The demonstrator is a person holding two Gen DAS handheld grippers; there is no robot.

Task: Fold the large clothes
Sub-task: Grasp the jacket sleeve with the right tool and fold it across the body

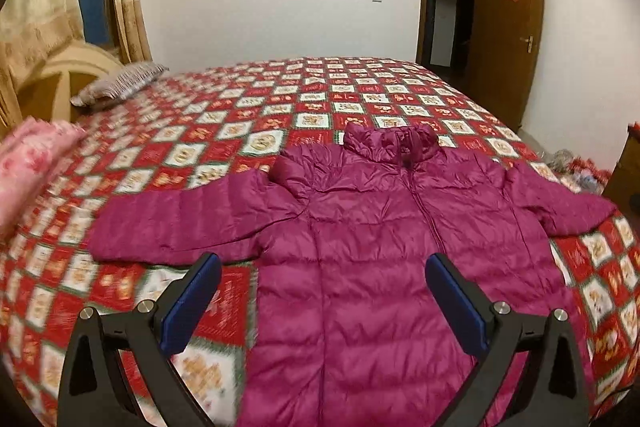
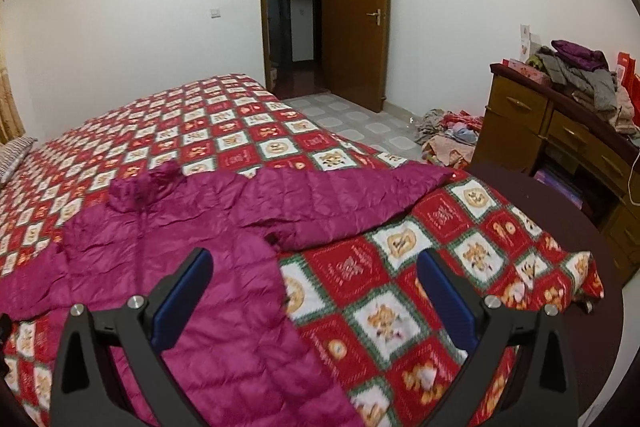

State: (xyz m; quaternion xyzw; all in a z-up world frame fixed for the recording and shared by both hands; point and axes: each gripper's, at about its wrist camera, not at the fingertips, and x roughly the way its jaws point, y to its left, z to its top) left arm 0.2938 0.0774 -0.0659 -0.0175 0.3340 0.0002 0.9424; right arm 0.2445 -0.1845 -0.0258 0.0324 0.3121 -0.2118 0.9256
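A magenta quilted puffer jacket point(image 1: 360, 227) lies flat and face up on the bed, zipped, collar away from me, both sleeves spread sideways. In the left wrist view my left gripper point(image 1: 323, 269) hovers open above the jacket's lower body, its blue pads wide apart with nothing between them. The right wrist view shows the same jacket point(image 2: 192, 247) with its right sleeve point(image 2: 352, 199) stretched toward the bed's corner. There my right gripper point(image 2: 314, 265) is open above the jacket's right hem edge and the bedspread, holding nothing.
The bed wears a red, white and green patterned bedspread point(image 2: 400, 307). A striped pillow point(image 1: 120, 83) and a pink blanket point(image 1: 32, 163) lie at the left. A wooden dresser point(image 2: 560, 139) piled with clothes stands right, with more clothes on the floor point(image 2: 448, 139). An open door point(image 2: 356, 11) is behind.
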